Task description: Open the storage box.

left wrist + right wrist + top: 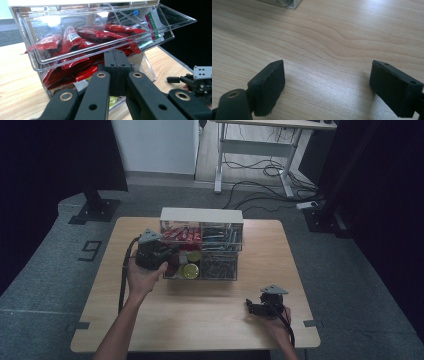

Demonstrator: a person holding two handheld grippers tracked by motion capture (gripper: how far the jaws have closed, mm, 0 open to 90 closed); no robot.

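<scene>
Clear bin (32,37) edge, left gripper (116,56) jaws closed, seemingly empty; right gripper (327,85) jaws wide

1 clear organiser (202,215), 2 tools (150,254) (256,307) (1 per hand).

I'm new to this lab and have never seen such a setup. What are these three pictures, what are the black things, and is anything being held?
A person sits at a wooden table with a hand-held two-jaw gripper in each hand. One picture looks down from above; the other two come from cameras riding on the grippers. The left gripper has its jaws shut with nothing between them, and it points at a clear plastic organizer box with compartments. Its upper drawer holds red sachets; yellow-lidded items sit lower down. The right gripper rests low over bare table with its jaws open. Neither holds anything.
</scene>
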